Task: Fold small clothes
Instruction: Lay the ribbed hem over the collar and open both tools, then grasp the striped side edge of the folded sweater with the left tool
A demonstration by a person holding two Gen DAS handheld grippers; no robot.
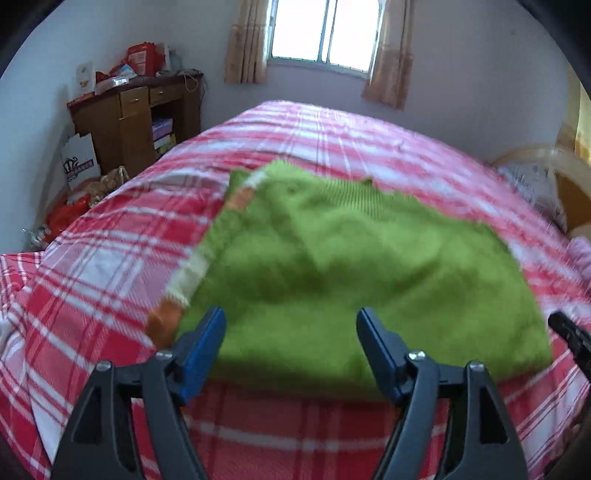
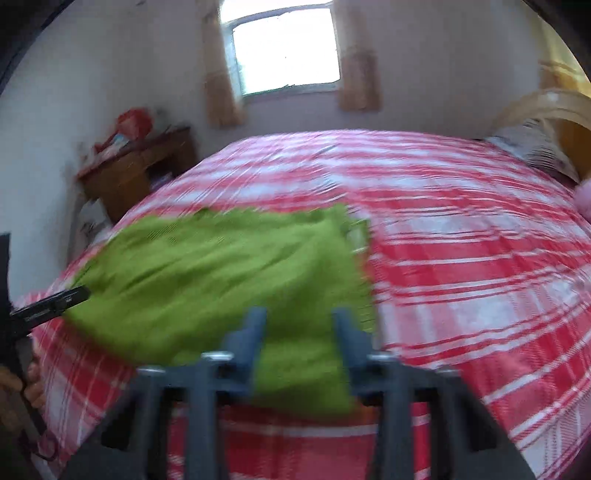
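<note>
Bed (image 1: 110,258) with red-and-white plaid cover fills most of the room; everything below is placed relative to it. Window (image 1: 325,33) with beige curtains on the wall past the far side of the bed. Brown cabinet (image 1: 136,122), cluttered on top, stands off the bed's far left corner. Pillow (image 1: 532,184) and a curved wooden headboard at the bed's right end.

Green sweater (image 1: 351,266) lies flat on the bed near its front edge, roughly midway along it, already folded into a rough rectangle. A striped orange-and-white cuff shows along its left side. The long axis looks to run left-right along the bed's front edge, but blur makes that uncertain.

Left gripper (image 1: 291,325): jaws wide, nothing between the blue pads, set over the sweater's near left part. The sweater lies straight ahead of and under the jaws, and its near edge sits behind the fingertips.

Right gripper (image 2: 299,325): jaws narrow but parted, heavy blur. Green cloth shows in the gap, at the sweater's near right corner. The pads don't seem to press on it, so probably not held.

Judgement: both hands are about equally close, each over its own near corner. The next fold likely takes the near edge away toward the far side of the bed.
</note>
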